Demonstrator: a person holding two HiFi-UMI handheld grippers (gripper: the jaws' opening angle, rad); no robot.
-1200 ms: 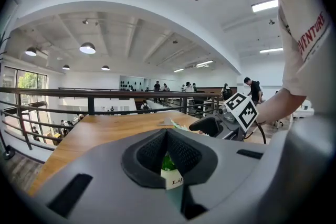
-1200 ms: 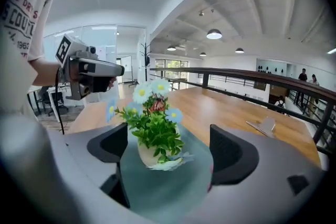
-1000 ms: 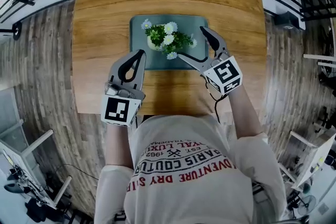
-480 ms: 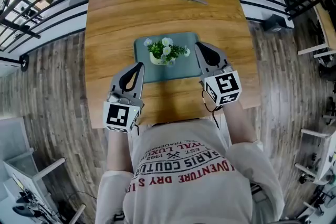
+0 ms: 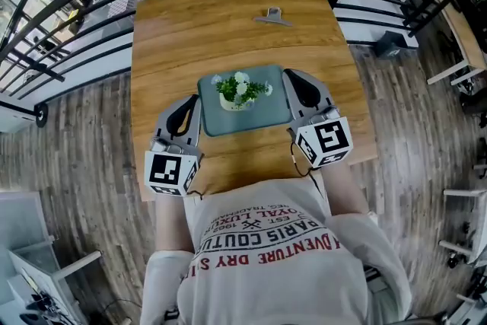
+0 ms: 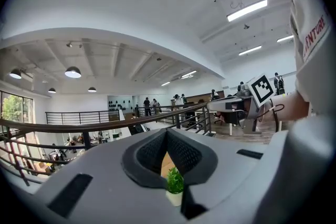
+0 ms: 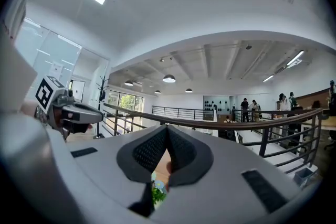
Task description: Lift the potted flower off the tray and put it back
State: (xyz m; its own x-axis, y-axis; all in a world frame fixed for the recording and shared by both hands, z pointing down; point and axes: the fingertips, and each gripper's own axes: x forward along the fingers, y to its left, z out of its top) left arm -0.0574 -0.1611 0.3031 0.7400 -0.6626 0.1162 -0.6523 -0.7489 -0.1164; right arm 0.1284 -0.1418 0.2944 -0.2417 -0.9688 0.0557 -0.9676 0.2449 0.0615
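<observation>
We hold the left gripper (image 5: 189, 104) and right gripper (image 5: 298, 81), both closed and empty, at 9 and 3 o'clock of the tray (image 5: 270, 114) bearing the potted flower (image 5: 240, 91) on the bench (image 5: 228, 19); best we reopen wide and grip low.

Illumination was bright and even, supplied by ceiling lamps (image 7: 169, 78) and a strip light (image 6: 247, 10). Shadows on the surface (image 5: 228, 19) were faint. All views showed strong fisheye curvature, and the frame corners were vignetted.

The tray (image 5: 259, 118) is dull blue-grey on a honey-brown, wood-grained table (image 5: 228, 27). On the tray, the potted flower (image 5: 240, 90) shows green leaves, white blooms and a cream pot.
</observation>
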